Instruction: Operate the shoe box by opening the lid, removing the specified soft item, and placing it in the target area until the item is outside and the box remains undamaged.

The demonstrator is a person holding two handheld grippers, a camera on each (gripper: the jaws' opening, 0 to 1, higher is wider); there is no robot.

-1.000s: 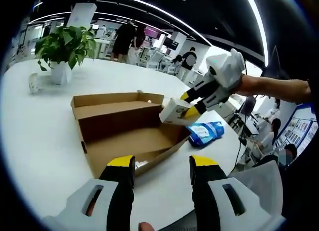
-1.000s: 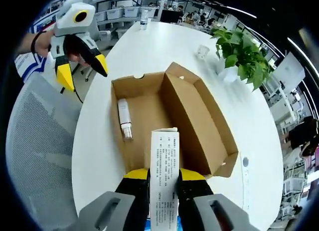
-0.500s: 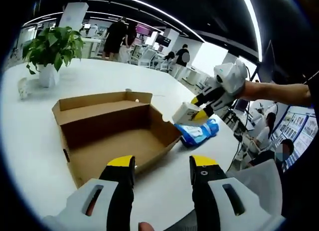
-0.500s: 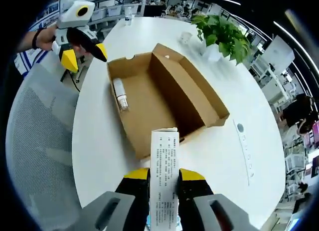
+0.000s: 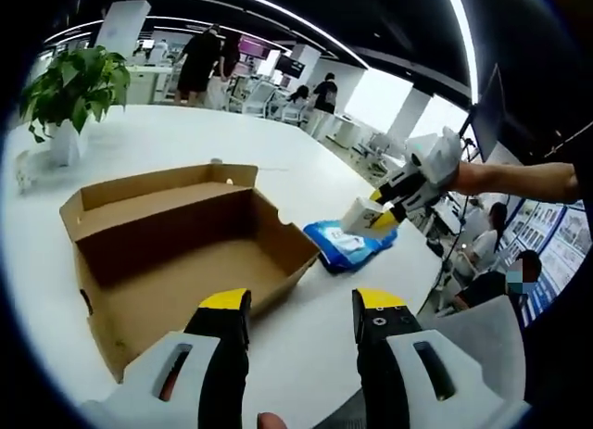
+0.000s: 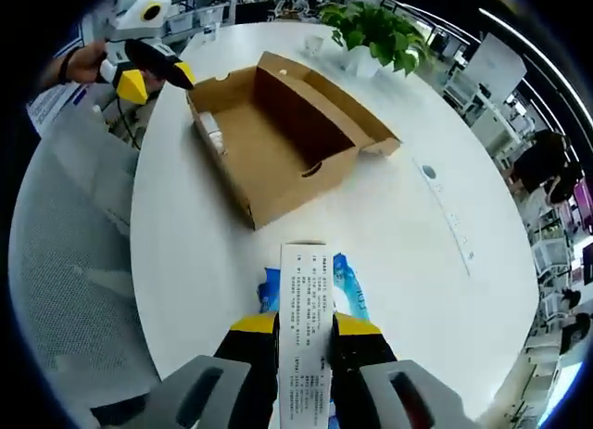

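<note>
— Where do we see the shoe box [image 5: 185,244] now?

— In the left gripper view it lies in the middle left of the frame on the white tabletop [image 5: 315,336], with its lid open. In the right gripper view the shoe box [image 6: 278,137] is in the upper middle of the frame, and a small white tube [image 6: 214,132] lies inside it, near the wall at the upper left.

— And what does our right gripper [image 6: 305,332] hold?

— Its fingers pinch a small white carton [image 6: 305,341] with printed text, which stands up between them at the bottom centre. Just behind the carton, a blue packet [image 6: 345,285] lies on the tabletop [image 6: 408,234], outside the box. In the left gripper view the right gripper [image 5: 384,209] comes in from the right of the frame, with the carton [image 5: 360,216] in its yellow tips, above the blue packet [image 5: 347,246], which lies just beside the corner of the box.

— What about our left gripper [image 5: 301,322]?

— Its fingers are spread apart with nothing between them, at the bottom of the frame. In the right gripper view the left gripper [image 6: 153,72] hangs at the upper left, beside the edge of the tabletop, with its tips apart.

— Anything else?

— A green plant [image 5: 69,86] in a white pot stands on the tabletop at the upper left of the left gripper view; in the right gripper view the plant [image 6: 371,31] is at the top of the frame, beyond the box.
</note>
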